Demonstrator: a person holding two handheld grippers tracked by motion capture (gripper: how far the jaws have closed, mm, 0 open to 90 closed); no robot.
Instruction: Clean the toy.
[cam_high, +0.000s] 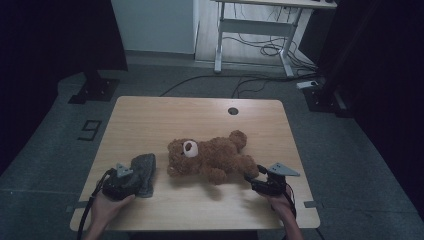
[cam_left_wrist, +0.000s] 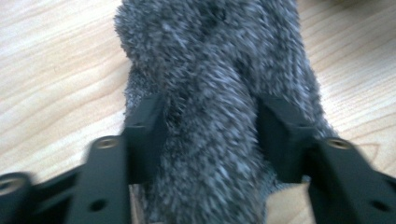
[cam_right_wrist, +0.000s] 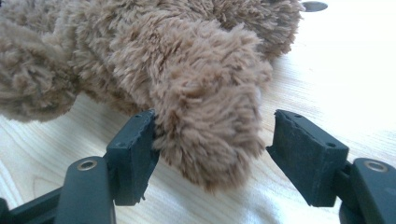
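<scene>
Left gripper (cam_high: 131, 176), jaws apart, straddles grey cloth (cam_high: 144, 170) on table (cam_high: 200, 112); right gripper (cam_high: 251, 178), jaws apart, left pad brushing fur, flanks leg of teddy (cam_high: 210, 157) lying mid-table.

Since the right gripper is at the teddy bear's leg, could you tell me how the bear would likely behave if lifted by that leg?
The teddy bear looks plush and soft, so it would probably flop and dangle from the leg. It is likely light for its size. The fluffy pile may compress between the right gripper jaws, which stand open around the leg, so a shallow grip could slip.
</scene>
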